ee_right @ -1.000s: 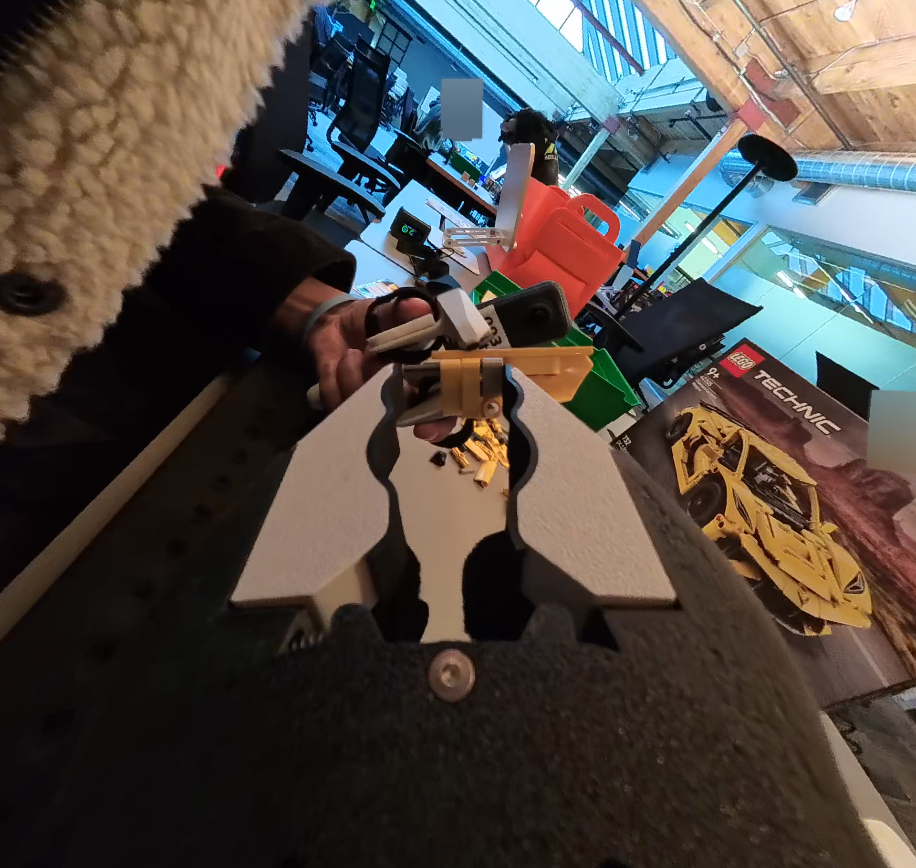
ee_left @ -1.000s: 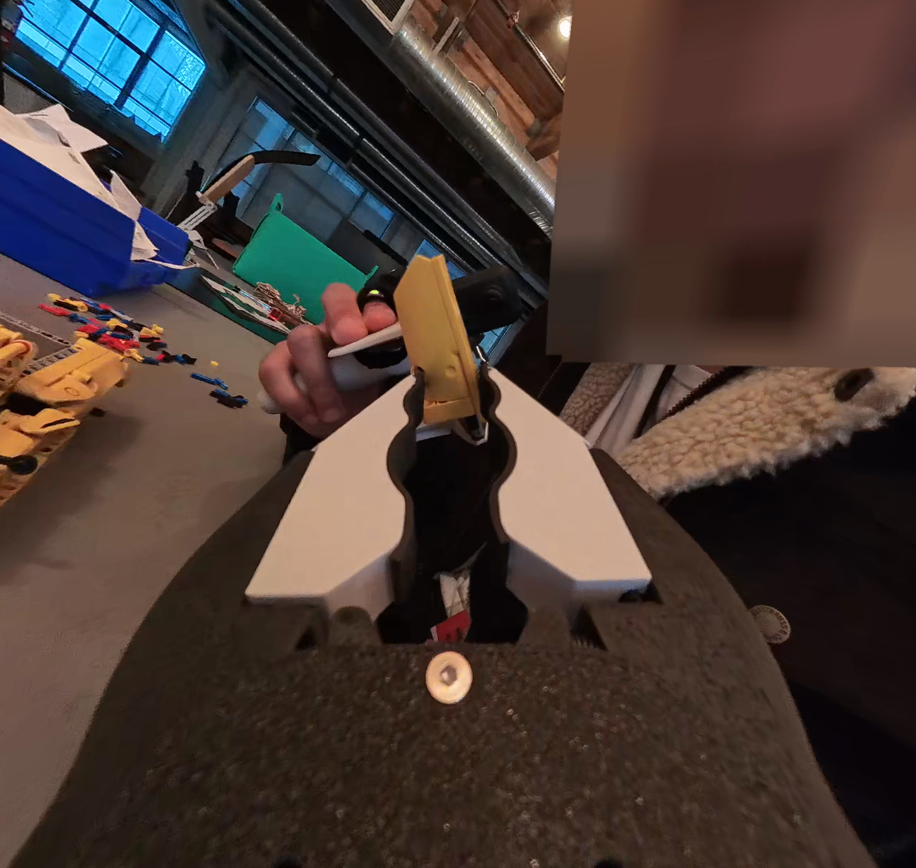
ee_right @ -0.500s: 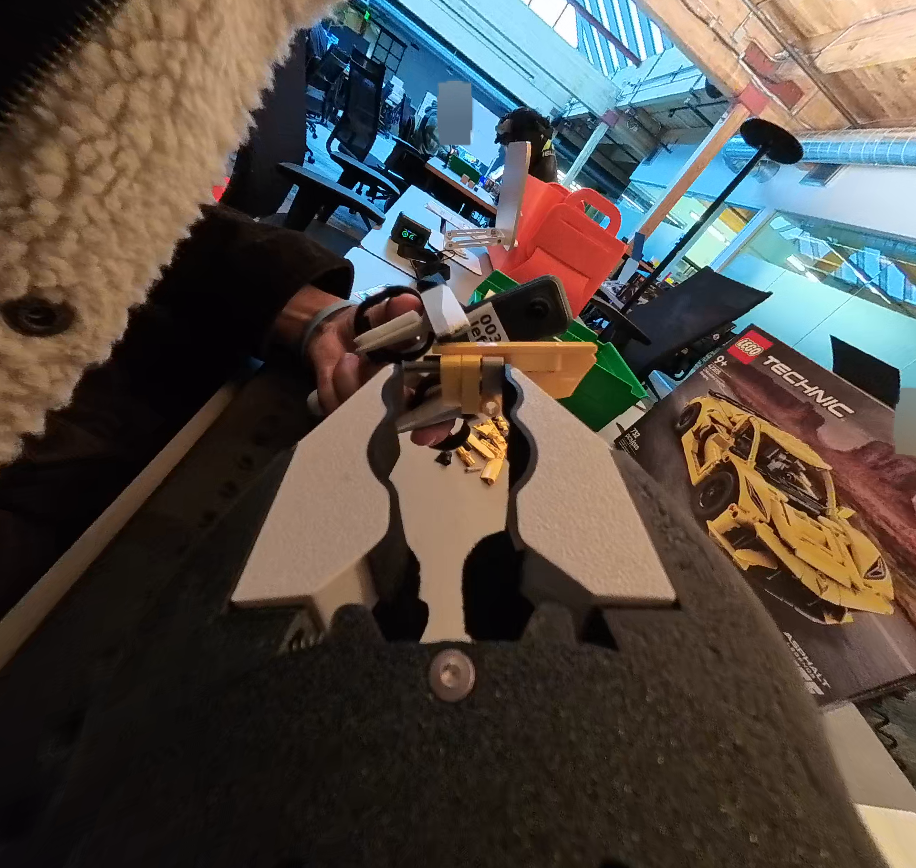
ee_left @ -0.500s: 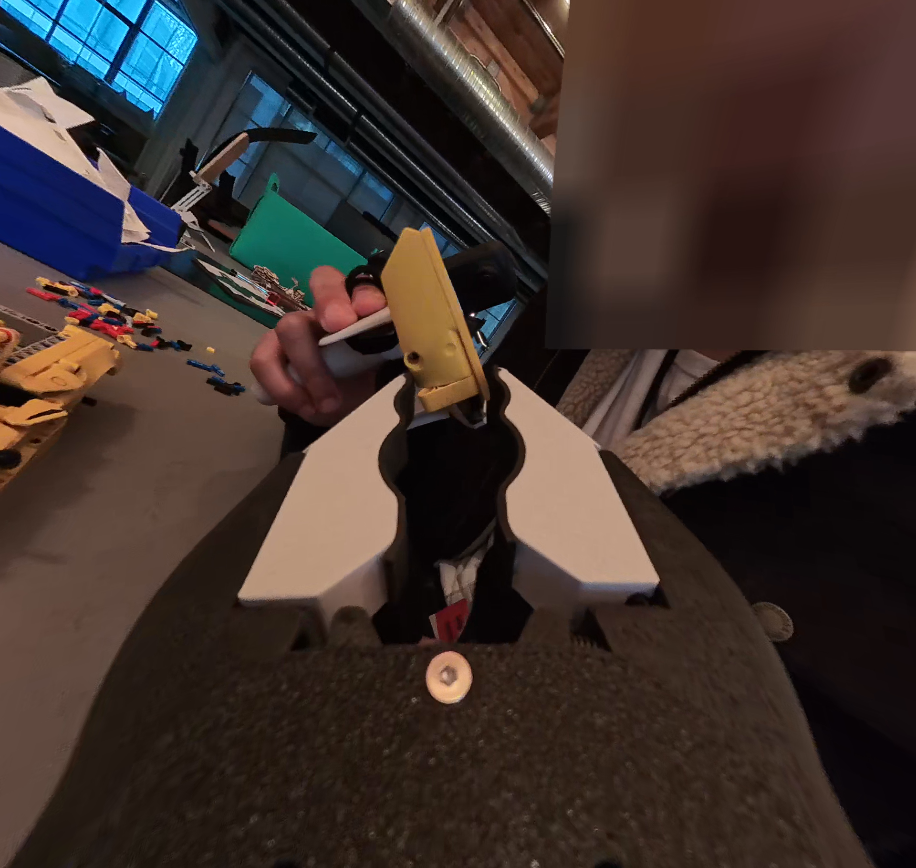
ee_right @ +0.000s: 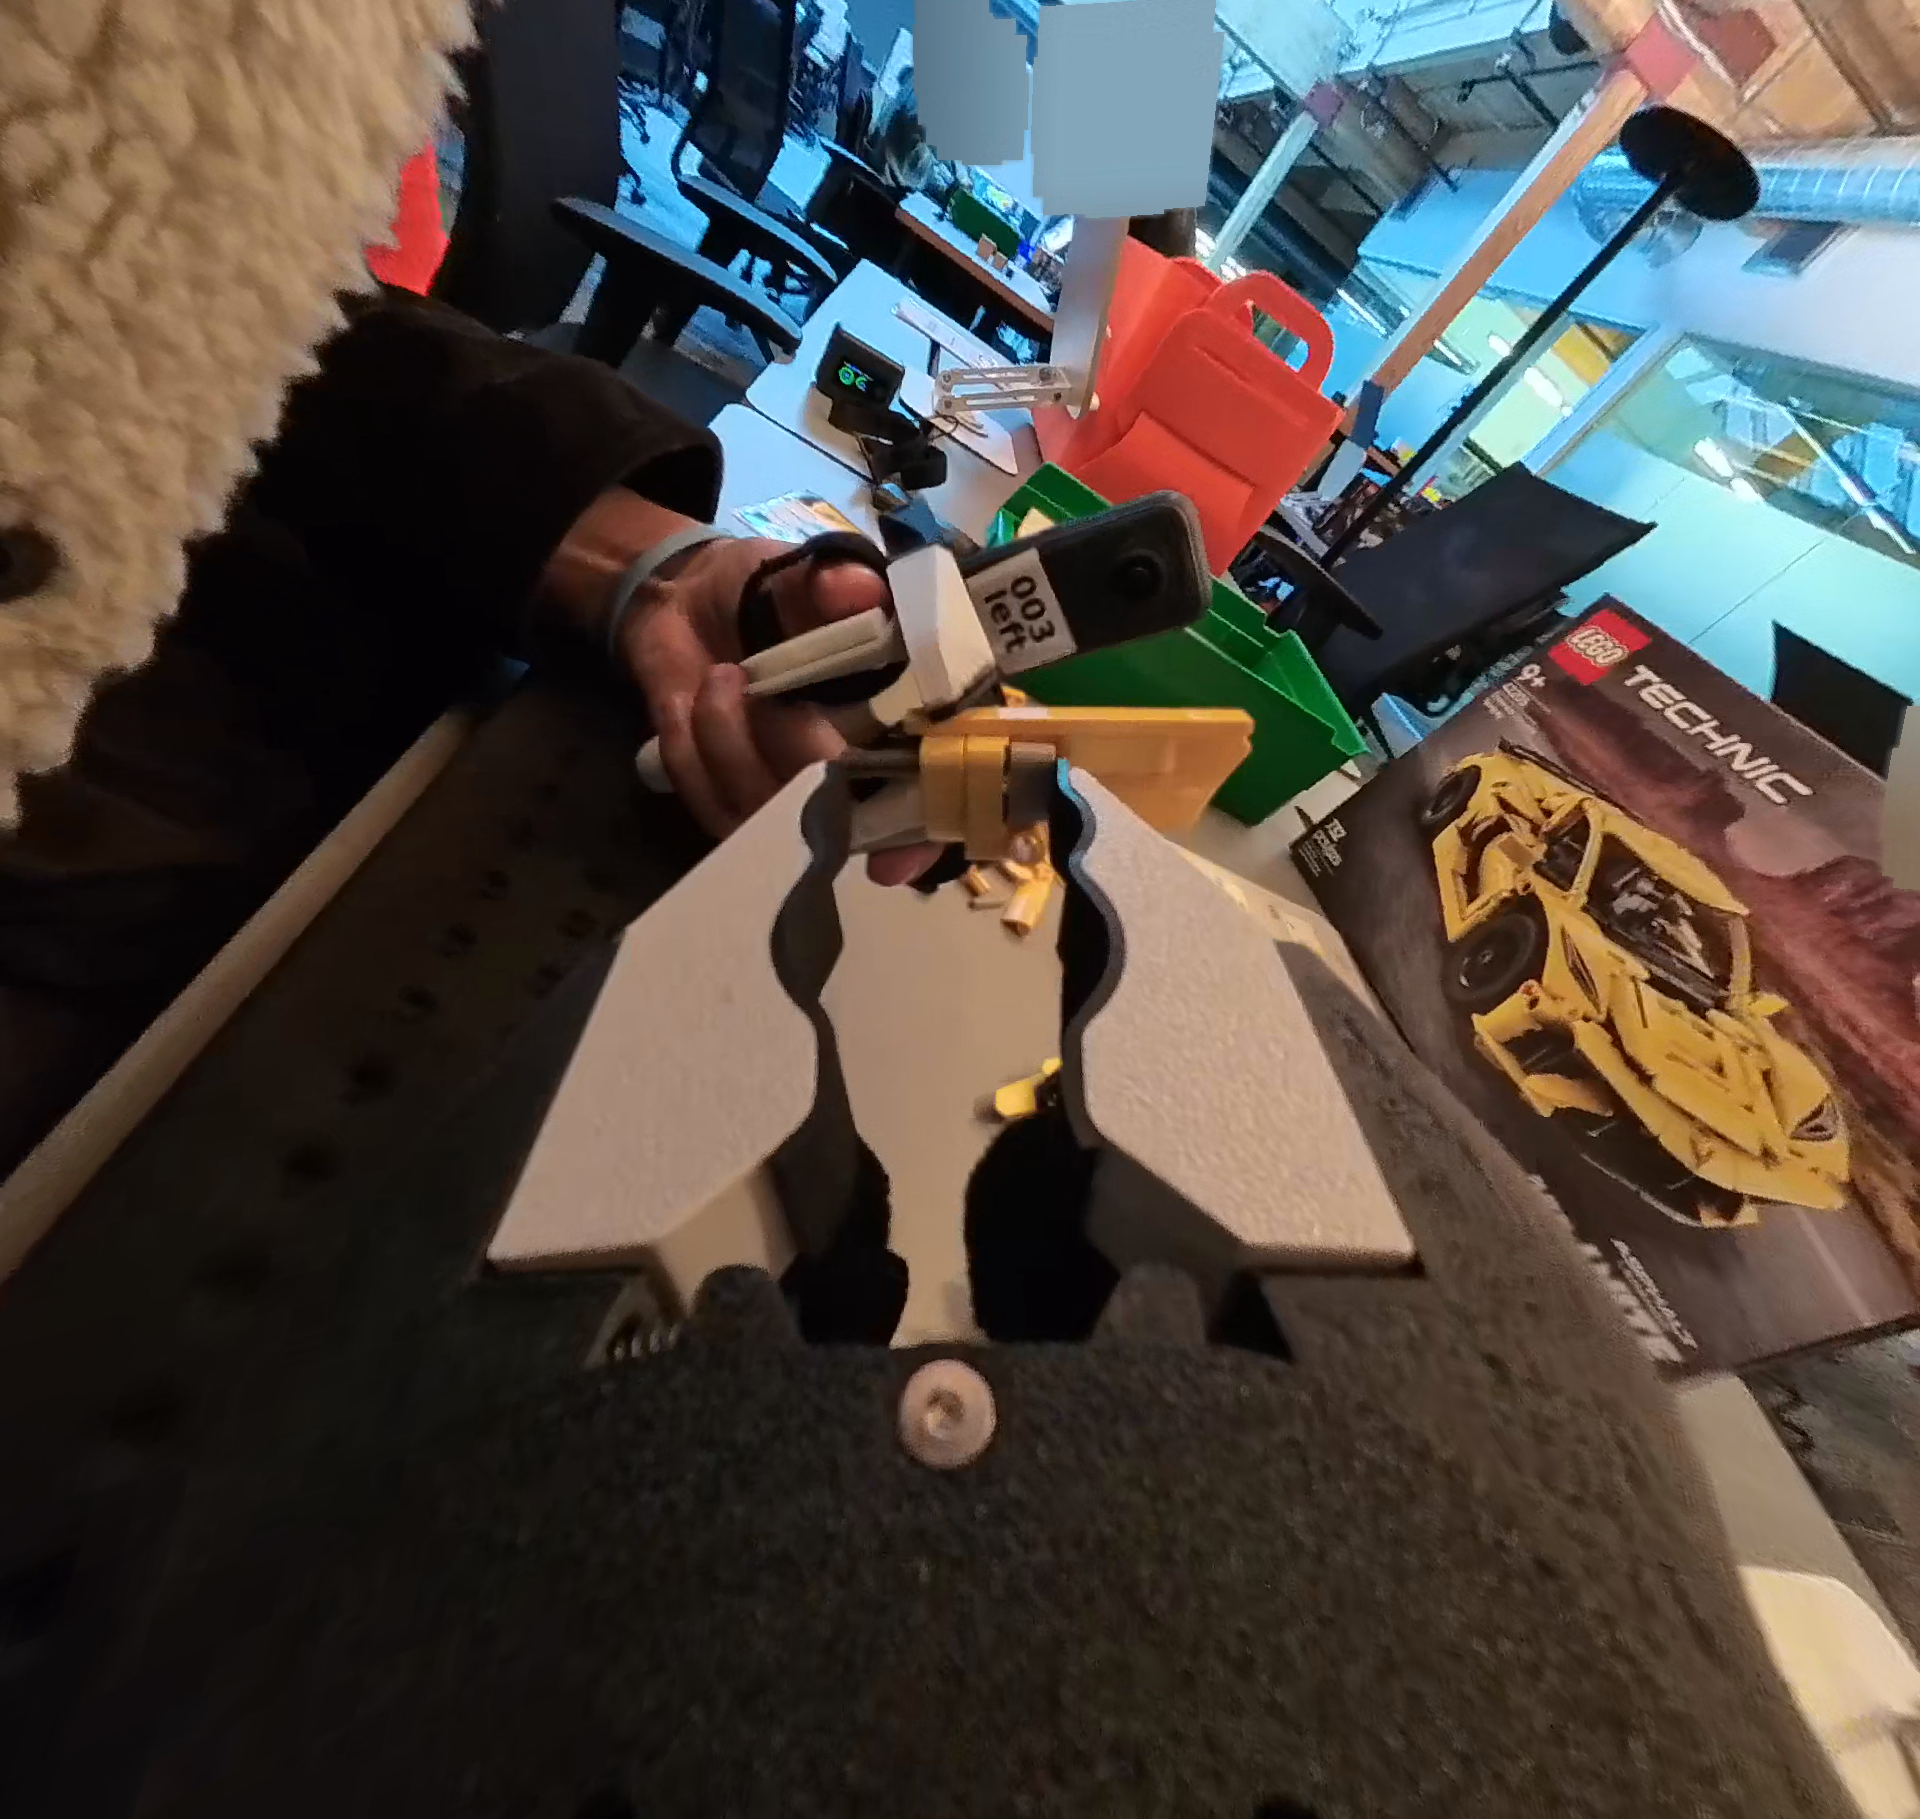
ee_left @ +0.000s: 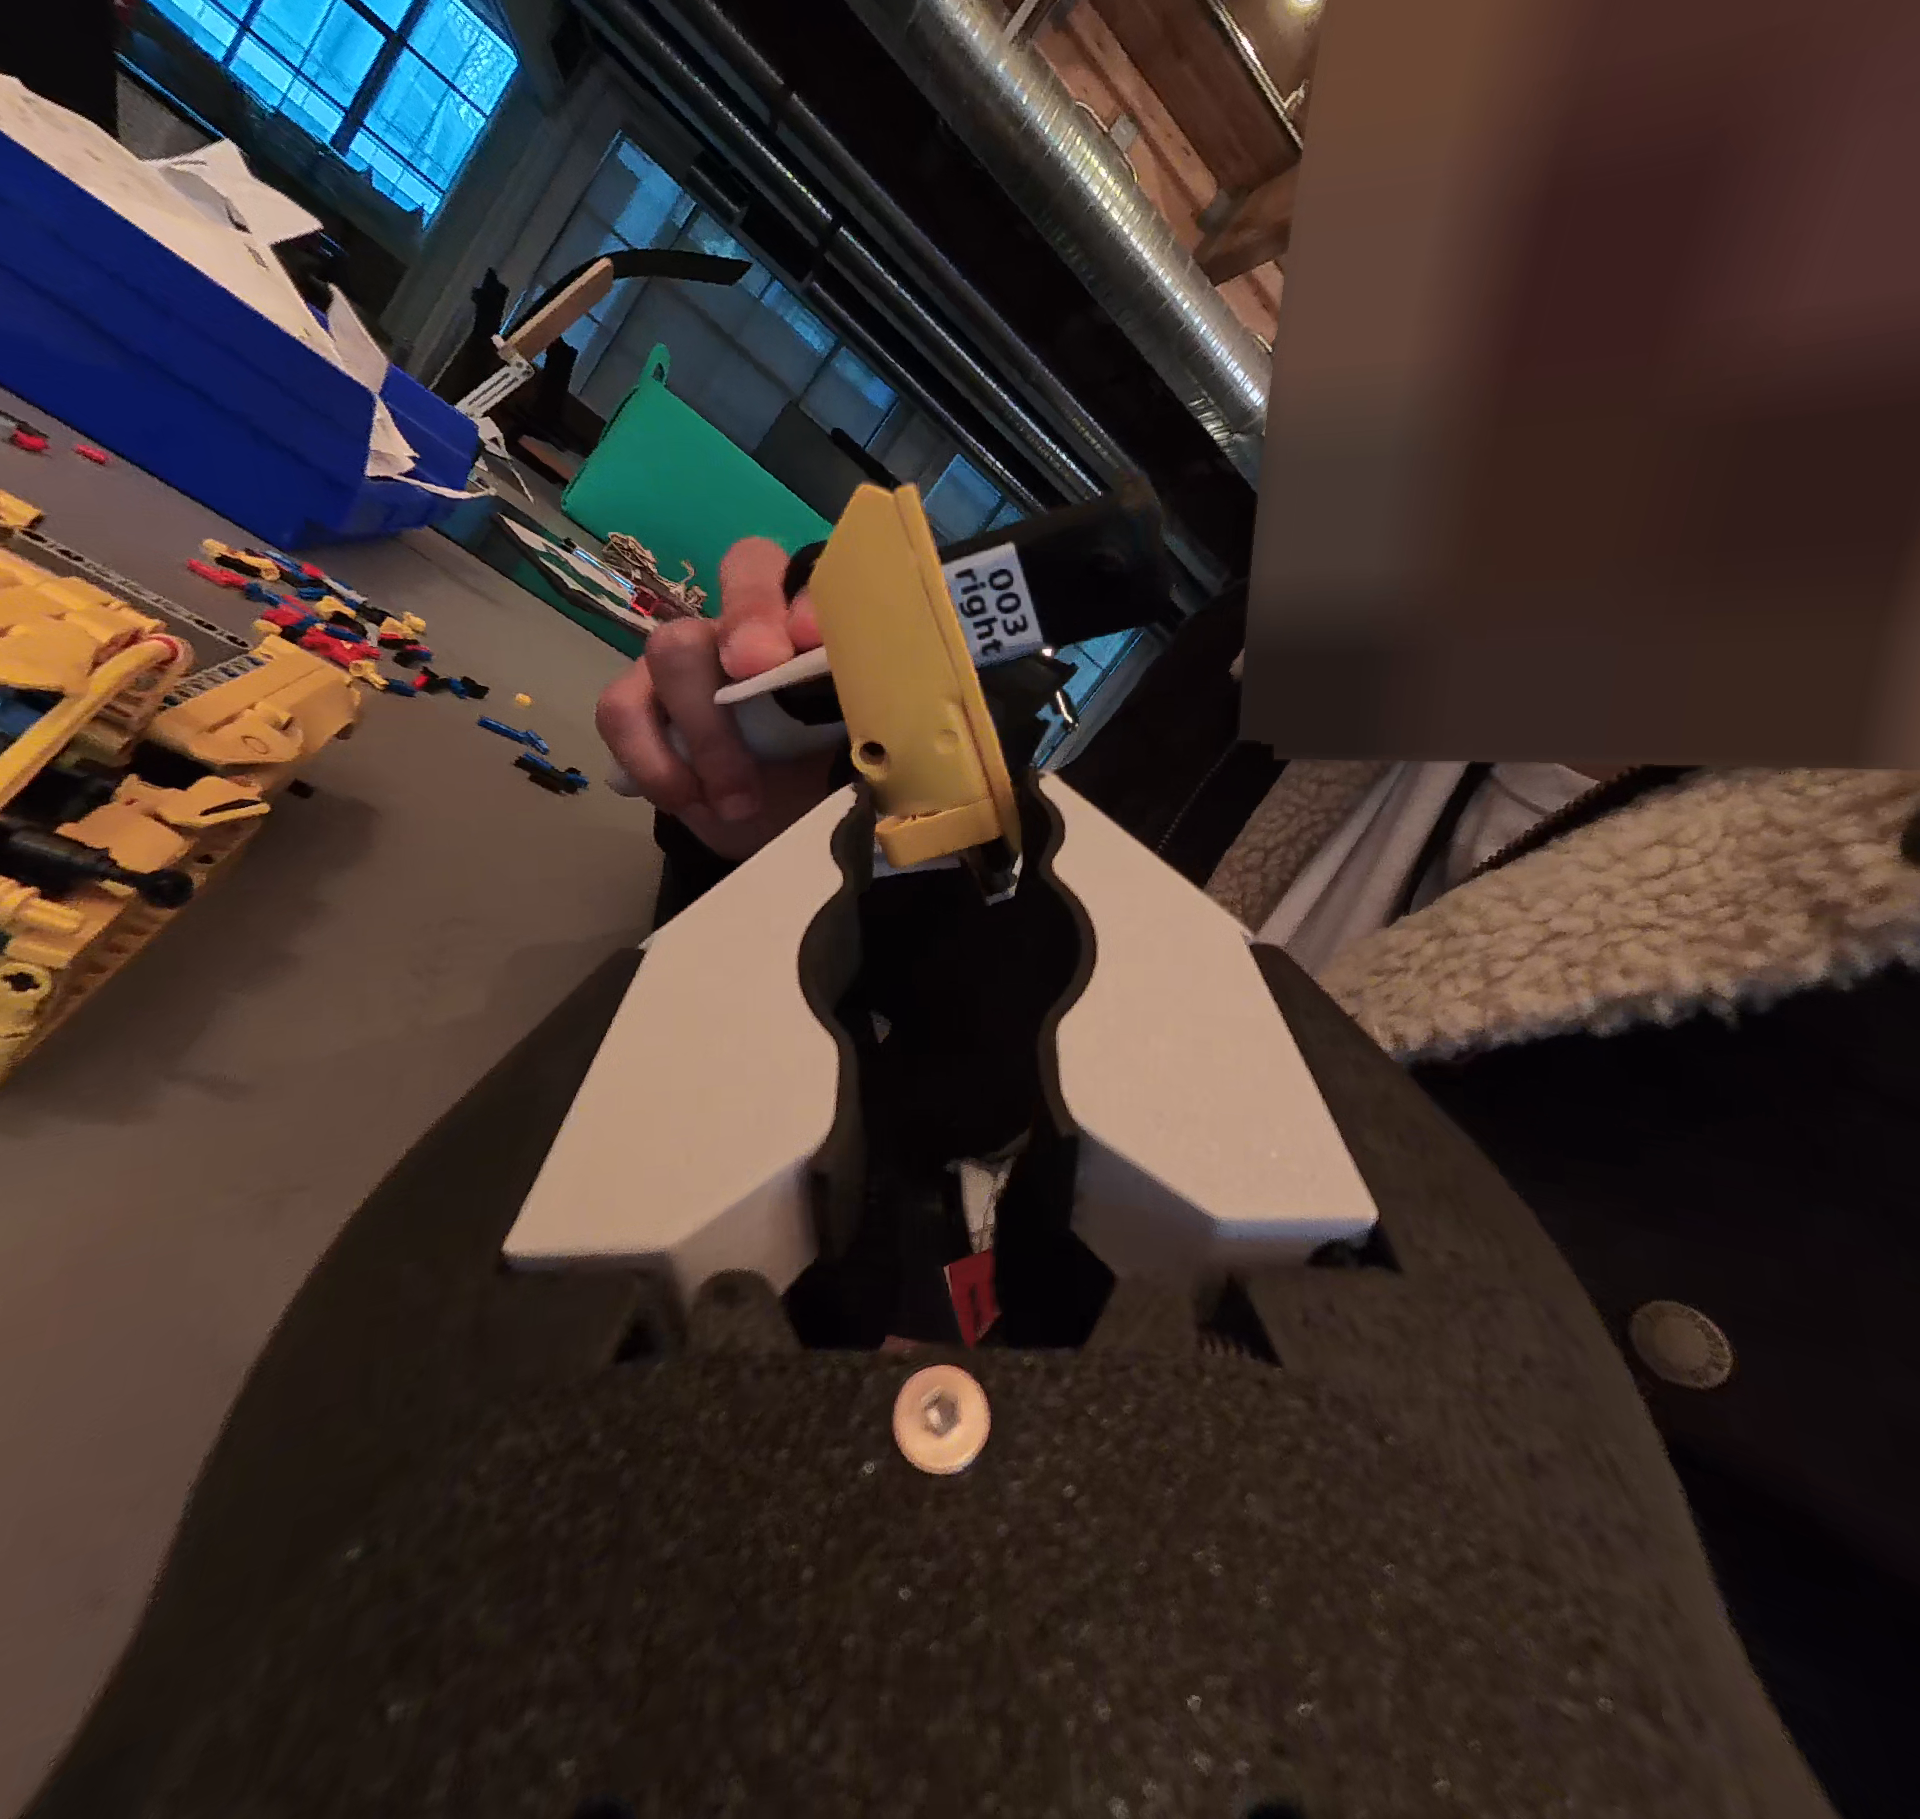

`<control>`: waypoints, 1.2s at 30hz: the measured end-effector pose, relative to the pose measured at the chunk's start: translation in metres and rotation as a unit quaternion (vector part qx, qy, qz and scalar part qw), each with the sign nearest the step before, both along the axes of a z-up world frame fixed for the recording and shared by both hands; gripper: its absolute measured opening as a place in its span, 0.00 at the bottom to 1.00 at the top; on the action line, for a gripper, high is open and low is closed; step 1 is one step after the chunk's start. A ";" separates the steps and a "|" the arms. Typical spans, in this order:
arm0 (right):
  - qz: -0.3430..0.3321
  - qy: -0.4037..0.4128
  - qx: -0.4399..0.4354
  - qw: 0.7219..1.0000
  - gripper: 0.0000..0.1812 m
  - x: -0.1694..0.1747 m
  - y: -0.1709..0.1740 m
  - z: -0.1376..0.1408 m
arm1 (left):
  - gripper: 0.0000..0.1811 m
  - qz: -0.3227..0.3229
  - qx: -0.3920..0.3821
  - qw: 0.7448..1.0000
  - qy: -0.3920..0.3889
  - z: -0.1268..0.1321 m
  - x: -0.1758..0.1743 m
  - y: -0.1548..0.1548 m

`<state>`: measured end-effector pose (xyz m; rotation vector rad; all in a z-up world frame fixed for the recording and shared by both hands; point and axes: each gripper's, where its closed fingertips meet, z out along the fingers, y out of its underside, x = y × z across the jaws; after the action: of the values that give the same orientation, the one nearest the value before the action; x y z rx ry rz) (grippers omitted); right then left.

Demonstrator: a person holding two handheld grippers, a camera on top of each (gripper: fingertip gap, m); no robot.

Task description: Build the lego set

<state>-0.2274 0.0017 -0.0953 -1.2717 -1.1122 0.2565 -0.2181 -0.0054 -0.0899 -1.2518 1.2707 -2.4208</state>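
1. The grey table (ee_left: pixel 343 938) fills the left half of the left wrist view; in the right wrist view it shows as a pale strip in the lower right of the frame.
2. The set's box (ee_right: pixel 1621 990), with a yellow car printed on it, lies at the right edge of the right wrist view.
3. A partly built yellow model (ee_left: pixel 114 730) sits at the left edge of the left wrist view, with a scatter of loose small pieces (ee_left: pixel 332 626) just above it in the frame.
4. A blue bin (ee_left: pixel 177 398) sits at upper left in that view; a green bin (ee_right: pixel 1226 699) and an orange bag (ee_right: pixel 1195 419) stand above centre in the right wrist view.
5. The left gripper (ee_left: pixel 940 839) pinches the lower edge of the yellow panel (ee_left: pixel 914 657) at frame centre, fingers drawn narrow around it; the panel stands nearly upright.
6. The right gripper (ee_right: pixel 945 813) clamps the panel's hinge end (ee_right: pixel 971 777) from the other side, also at frame centre, fingers narrow, with the flat of the panel pointing right.
7. A few yellow pieces (ee_right: pixel 1013 891) lie on the table just below the panel.
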 end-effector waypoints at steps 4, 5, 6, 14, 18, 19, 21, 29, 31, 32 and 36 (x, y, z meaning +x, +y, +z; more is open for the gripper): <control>0.012 0.002 -0.017 1.000 0.21 0.000 -0.002 -0.003 | 0.15 -0.002 -0.006 1.000 0.009 -0.002 0.003 -0.001; 0.018 0.006 -0.020 1.000 0.21 -0.001 -0.003 -0.003 | 0.15 -0.005 -0.005 1.000 0.009 -0.002 0.002 -0.001; 0.025 0.012 -0.023 0.999 0.21 -0.002 -0.005 -0.002 | 0.15 -0.008 -0.002 1.000 0.007 -0.002 0.001 -0.003; -0.077 0.093 0.001 0.993 0.20 0.010 0.008 0.022 | 0.10 0.113 -0.039 0.992 -0.029 0.012 0.006 0.037; -0.157 0.096 -0.007 0.983 0.19 0.013 0.022 0.018 | 0.10 0.177 -0.078 0.981 -0.029 0.013 0.008 0.059; -0.176 0.087 -0.013 0.980 0.19 0.011 0.028 0.013 | 0.10 0.197 -0.094 0.976 -0.025 0.011 0.010 0.065; -0.233 0.072 -0.003 0.970 0.15 0.014 0.040 0.006 | 0.11 0.224 -0.131 0.966 -0.019 0.006 0.012 0.073; -0.287 0.058 0.014 0.956 0.05 0.016 0.053 0.002 | 0.10 0.254 -0.184 0.949 -0.012 -0.002 0.017 0.074; -0.296 0.042 0.019 0.954 0.04 0.016 0.055 0.000 | 0.10 0.265 -0.191 0.945 -0.014 -0.003 0.016 0.077; -0.300 0.033 0.023 0.953 0.04 0.016 0.056 -0.002 | 0.10 0.266 -0.197 0.944 -0.010 -0.004 0.016 0.079; -0.315 0.033 0.029 0.948 0.04 0.020 0.057 -0.001 | 0.10 0.272 -0.207 0.940 -0.009 -0.006 0.014 0.083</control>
<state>-0.2069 0.0586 -0.0963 -1.4836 -0.6039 -0.2121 -0.2038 0.0781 -0.0961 -1.4311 0.3255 -2.3132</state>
